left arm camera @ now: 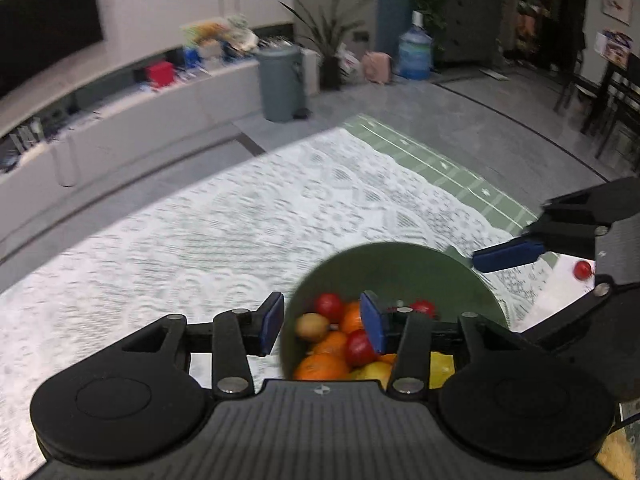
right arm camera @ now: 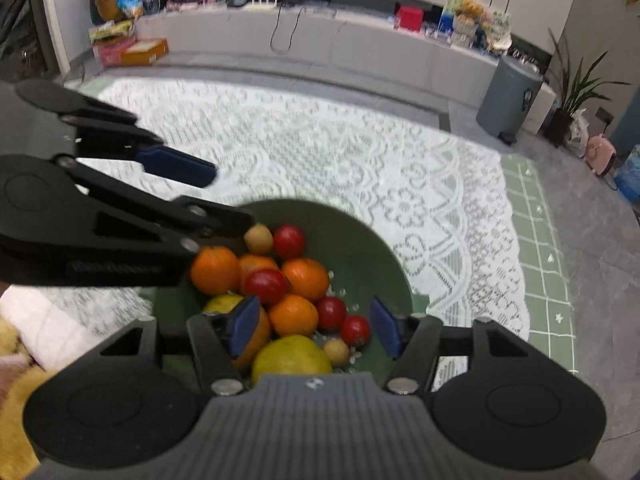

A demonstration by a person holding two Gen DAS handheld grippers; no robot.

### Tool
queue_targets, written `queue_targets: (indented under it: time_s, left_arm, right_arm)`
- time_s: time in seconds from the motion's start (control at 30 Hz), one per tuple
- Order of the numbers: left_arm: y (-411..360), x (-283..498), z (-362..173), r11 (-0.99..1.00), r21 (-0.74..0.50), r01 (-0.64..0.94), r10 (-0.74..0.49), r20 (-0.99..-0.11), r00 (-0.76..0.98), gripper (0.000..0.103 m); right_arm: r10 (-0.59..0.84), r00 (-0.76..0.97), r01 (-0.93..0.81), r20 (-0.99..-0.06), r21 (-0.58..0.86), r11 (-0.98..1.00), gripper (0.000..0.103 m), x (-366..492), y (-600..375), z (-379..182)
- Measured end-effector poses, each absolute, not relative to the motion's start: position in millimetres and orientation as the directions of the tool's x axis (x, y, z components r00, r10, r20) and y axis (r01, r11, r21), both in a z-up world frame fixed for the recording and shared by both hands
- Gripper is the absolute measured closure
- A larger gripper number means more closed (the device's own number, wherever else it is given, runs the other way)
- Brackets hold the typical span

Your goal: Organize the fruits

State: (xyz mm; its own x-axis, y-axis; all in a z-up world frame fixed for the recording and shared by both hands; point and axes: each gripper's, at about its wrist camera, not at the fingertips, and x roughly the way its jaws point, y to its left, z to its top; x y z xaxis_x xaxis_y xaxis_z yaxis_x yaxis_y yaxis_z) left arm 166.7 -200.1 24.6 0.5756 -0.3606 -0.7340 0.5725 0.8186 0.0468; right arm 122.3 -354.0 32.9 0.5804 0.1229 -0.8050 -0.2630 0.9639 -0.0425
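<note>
Above green bowl point(right arm camera: 360, 248), both claws parted

A dark green bowl point(right arm camera: 360, 240) brims with colour: orange mandarins point(right arm camera: 214, 268), glossy red fruits point(right arm camera: 289, 241), a yellow-green citrus point(right arm camera: 292, 354) at its 6 o'clock edge and a tan-brown fruit point(right arm camera: 259, 239) at 11 o'clock. Beneath lies a white lace cloth point(right arm camera: 320, 152) over a pale green, white-gridded cover point(right arm camera: 544, 272). Black grippers carry blue pads point(right arm camera: 244, 326).
</note>
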Motion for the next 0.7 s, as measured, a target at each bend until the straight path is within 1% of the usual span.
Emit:
queue_targets:
  time_s: [0.1,0.2,0.33,0.4,0.5,0.57,0.7]
  left_arm:
    - [-181,154,44,0.847,0.063,0.527,-0.331,-0.715,0.616,0.049]
    - [-162,137,59,0.868,0.096,0.487,-0.295,-0.689,0.662,0.042]
    - [-138,107,74,0.879,0.144,0.455,-0.266,-0.644,0.718,0.036]
    - [-127,91,78,0.889,0.174,0.423,-0.238,-0.615,0.752,0.035]
    - [-112,71,80,0.903,0.206,0.378,-0.203,-0.57,0.796,0.033]
    - [-102,59,81,0.911,0.207,0.356,-0.194,-0.546,0.815,0.029]
    - [-85,42,77,0.927,0.197,0.318,-0.178,-0.516,0.838,0.027]
  right_arm:
    - [0.127,0.622,-0.242,-0.773,-0.035,0.97,0.035,111,-348,50]
    - [0.141,0.662,-0.216,-0.736,-0.006,0.976,0.027,98,-342,62]
    - [0.172,0.707,-0.189,-0.686,0.051,0.981,0.025,72,-326,74]
    - [0.178,0.725,-0.183,-0.665,0.063,0.981,0.022,60,-316,76]
    - [0.155,0.768,-0.147,-0.622,0.065,0.987,0.022,37,-301,76]
    - [0.129,0.79,-0.118,-0.6,0.059,0.991,0.022,22,-291,74]
    - [0.088,0.822,-0.059,-0.563,0.07,0.996,0.022,-3,-280,63]
